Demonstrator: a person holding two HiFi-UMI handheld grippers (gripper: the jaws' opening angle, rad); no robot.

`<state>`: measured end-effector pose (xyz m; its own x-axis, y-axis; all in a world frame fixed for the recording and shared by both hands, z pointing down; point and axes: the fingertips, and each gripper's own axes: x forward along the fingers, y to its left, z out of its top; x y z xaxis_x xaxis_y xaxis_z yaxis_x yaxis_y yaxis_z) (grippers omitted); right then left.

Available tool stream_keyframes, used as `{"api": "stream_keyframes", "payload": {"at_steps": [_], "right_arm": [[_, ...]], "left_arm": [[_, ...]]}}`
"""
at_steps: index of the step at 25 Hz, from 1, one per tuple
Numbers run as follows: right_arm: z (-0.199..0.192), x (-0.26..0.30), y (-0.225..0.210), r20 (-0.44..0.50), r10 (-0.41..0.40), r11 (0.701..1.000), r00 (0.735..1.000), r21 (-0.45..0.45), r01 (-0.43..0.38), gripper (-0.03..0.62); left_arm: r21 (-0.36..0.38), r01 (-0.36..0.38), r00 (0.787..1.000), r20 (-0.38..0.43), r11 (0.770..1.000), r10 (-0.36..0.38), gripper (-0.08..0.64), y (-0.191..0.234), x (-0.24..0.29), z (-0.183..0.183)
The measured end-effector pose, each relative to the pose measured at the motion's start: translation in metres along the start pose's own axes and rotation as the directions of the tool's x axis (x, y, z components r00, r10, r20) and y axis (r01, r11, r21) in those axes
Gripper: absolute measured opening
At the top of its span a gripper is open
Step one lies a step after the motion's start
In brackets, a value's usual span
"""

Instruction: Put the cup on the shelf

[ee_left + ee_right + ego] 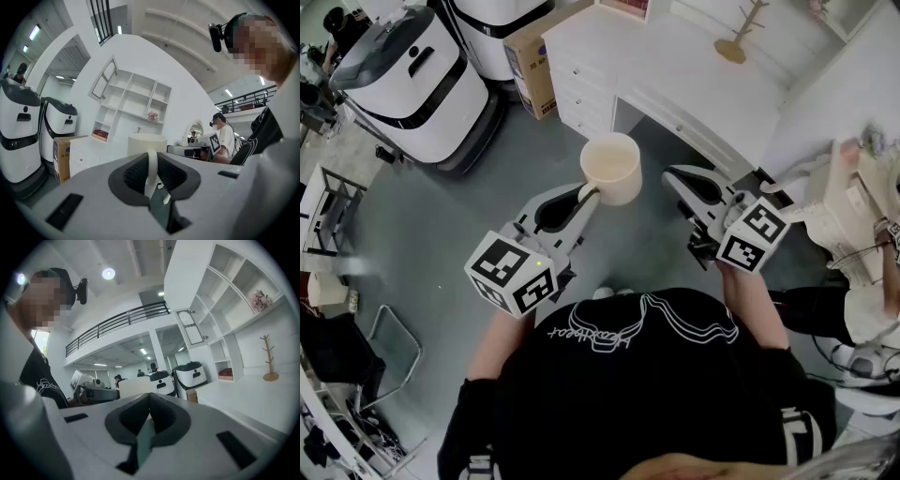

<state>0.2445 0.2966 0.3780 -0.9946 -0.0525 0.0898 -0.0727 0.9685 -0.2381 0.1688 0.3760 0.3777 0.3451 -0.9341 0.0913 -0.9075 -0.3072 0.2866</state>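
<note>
Grip check: left tool (586, 195) pinches the cream cup (611, 169) by its handle (151, 165) alone. The thin loop stands upright between the dark pads. The cup body hangs ahead of the tips at 12 o'clock, mouth up, in the air over the grey floor (422, 244). Right tool (678, 176) is at 3 o'clock of the cup, jaws pressed together on nothing, not touching the cup.

Position: cup is short of the white table (675, 66), which lies at 12 to 1 o'clock. The shelf (136, 101) hangs on the wall above that table, well apart from the cup. Its compartments are open; one holds pink flowers (153, 115), a lower one a red book (99, 135).

Risks (judged):
- Handle-only hold. The weight sits ahead of the pads, so a quick lift or stop could swivel the cup about the pinch and tip it.
- Handle looks smooth. If the pinch eases, the cup slips and drops to the hard floor; breakage is likely.
- Cup body leads the reach, so it would meet a shelf edge or divider first, and a knock would lever it on the handle.
- Wooden mug tree (736, 42) stands on the table at 1 o'clock, near a possible path.
- If the base lands tilted or on the lip, release could let the cup rock off.
- With its jaws together, the right tool cannot steady the cup.
</note>
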Motion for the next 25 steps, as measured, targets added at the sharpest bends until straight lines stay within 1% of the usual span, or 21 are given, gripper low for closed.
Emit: {"api": "stream_keyframes", "payload": {"at_steps": [3,6,10,12,16,18,25], "right_arm": [[0.001,0.009,0.01,-0.009,0.014,0.999,1.0,-0.037,-0.014,0.006],[0.001,0.016,0.015,-0.009,0.024,0.998,1.0,-0.055,-0.025,0.006],[0.002,0.023,0.016,-0.016,0.04,0.998,0.999,-0.053,-0.041,0.006],[0.001,0.027,0.01,-0.018,0.045,0.998,0.999,-0.041,-0.045,0.006],[0.003,0.037,-0.023,0.015,0.034,0.999,0.999,0.001,-0.034,0.006],[0.005,0.044,-0.043,0.017,0.039,0.999,0.999,0.014,-0.039,0.006],[0.019,0.08,-0.14,-0.011,0.057,0.998,0.998,0.029,-0.056,0.006]], "left_arm": [[0.006,-0.012,1.0,0.014,1.0,0.012,0.052,0.004,-0.01,0.001],[0.006,-0.032,0.999,0.028,0.999,0.032,0.051,0.011,-0.018,0.002],[0.002,-0.049,0.998,0.039,0.999,0.048,0.051,0.018,-0.019,0.006],[-0.003,-0.051,0.998,0.038,0.999,0.051,0.051,0.022,-0.014,0.008],[-0.02,-0.062,0.998,0.025,0.998,0.062,0.051,0.037,0.007,0.01],[-0.032,-0.07,0.997,0.019,0.997,0.07,0.051,0.048,0.024,0.012],[-0.057,-0.069,0.997,0.015,0.996,0.07,0.051,0.103,0.11,0.03]]}}
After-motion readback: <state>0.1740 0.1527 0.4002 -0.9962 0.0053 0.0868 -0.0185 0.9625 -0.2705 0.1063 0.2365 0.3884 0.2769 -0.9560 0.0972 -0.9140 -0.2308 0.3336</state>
